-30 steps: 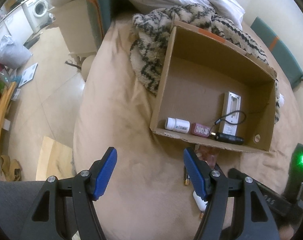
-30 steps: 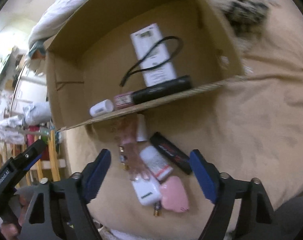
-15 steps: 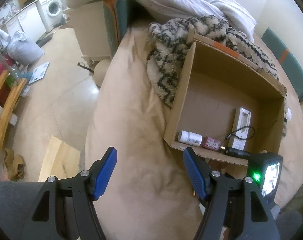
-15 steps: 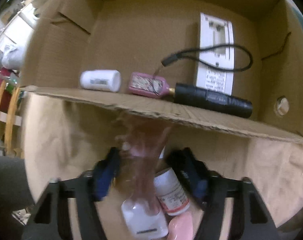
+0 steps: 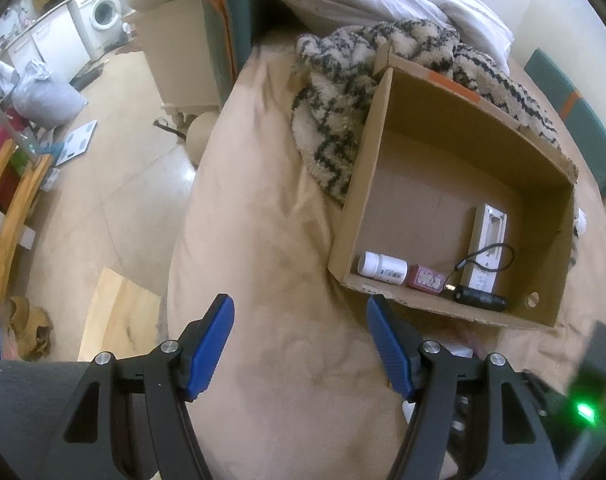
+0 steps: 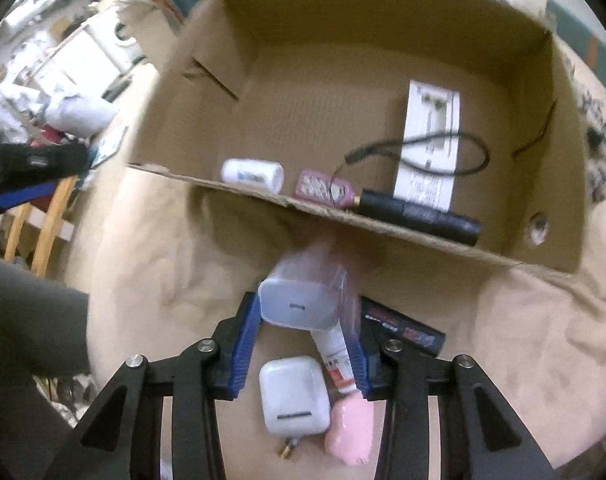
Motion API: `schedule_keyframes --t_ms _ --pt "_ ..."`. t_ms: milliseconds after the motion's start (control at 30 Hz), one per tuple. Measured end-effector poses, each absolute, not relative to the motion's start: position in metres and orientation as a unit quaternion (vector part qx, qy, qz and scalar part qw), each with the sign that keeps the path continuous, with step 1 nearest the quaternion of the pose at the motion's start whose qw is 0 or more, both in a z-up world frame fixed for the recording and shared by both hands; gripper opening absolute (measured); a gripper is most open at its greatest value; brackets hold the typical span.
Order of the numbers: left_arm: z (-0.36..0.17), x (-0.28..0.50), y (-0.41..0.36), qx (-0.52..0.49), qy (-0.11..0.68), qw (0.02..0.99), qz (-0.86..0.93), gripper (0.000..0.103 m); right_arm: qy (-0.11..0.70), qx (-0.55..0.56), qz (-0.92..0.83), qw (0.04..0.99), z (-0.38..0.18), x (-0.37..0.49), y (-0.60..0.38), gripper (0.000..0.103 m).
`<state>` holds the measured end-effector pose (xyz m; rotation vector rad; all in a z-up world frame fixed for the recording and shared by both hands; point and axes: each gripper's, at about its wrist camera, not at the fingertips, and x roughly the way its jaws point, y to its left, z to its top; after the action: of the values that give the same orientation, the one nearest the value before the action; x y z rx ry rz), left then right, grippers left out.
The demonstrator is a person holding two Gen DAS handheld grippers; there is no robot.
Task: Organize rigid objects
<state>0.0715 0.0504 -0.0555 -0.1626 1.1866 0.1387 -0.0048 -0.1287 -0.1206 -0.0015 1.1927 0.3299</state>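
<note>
An open cardboard box point(image 5: 375, 176) point(image 6: 239, 196) lies on a tan bed cover. Inside it are a white pill bottle point(image 5: 382, 266) point(image 6: 252, 174), a pink tag point(image 5: 426, 278) point(image 6: 323, 188), a black flashlight point(image 5: 479, 300) point(image 6: 419, 214) with a cord, and a white flat pack point(image 5: 487, 240) point(image 6: 429, 148). My right gripper point(image 6: 305, 316) is shut on a white charger in a clear bag point(image 6: 299, 304), held above the cover before the box. My left gripper point(image 5: 301, 340) is open and empty, left of the box.
On the cover below the right gripper lie a white earbud case point(image 6: 293, 394), a white tube point(image 6: 335, 354), a pink item point(image 6: 349, 428) and a black-red pack point(image 6: 403, 330). A patterned blanket point(image 5: 335, 80) lies behind the box. The bed edge and floor point(image 5: 103, 208) are at left.
My right gripper closed on the bagged charger and lifted it off the pile. The left gripper drew back a little and stayed open.
</note>
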Motion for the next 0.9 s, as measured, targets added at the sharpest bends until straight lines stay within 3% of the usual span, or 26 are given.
schedule_keyframes --t_ms 167,367,400,467,500,533,900 --pt "-0.061 0.072 0.047 -0.068 0.564 0.82 0.069 0.066 0.572 -0.002 0.154 0.805 -0.117 -0.009 -0.138 0.0" --pt "-0.065 0.073 0.045 -0.058 0.566 0.819 0.073 0.066 0.601 0.086 0.171 0.776 -0.131 -0.002 -0.167 0.001" --pt "-0.065 0.073 0.046 -0.059 0.567 0.818 0.075 0.066 0.611 0.099 0.185 0.763 -0.133 -0.002 -0.164 0.007" --pt "-0.066 0.074 0.048 -0.06 0.568 0.817 0.078 0.066 0.627 0.104 0.195 0.747 -0.138 -0.004 -0.15 0.033" --pt "-0.066 0.075 0.048 -0.061 0.568 0.817 0.079 0.066 0.629 0.108 0.2 0.743 -0.14 -0.005 -0.145 0.056" --pt "-0.066 0.075 0.049 -0.062 0.568 0.817 0.079 0.066 0.628 0.112 0.205 0.742 -0.141 -0.006 -0.139 0.066" --pt "-0.065 0.077 0.057 -0.058 0.56 0.82 0.102 0.066 0.644 -0.011 0.145 0.751 -0.178 -0.006 -0.064 0.066"
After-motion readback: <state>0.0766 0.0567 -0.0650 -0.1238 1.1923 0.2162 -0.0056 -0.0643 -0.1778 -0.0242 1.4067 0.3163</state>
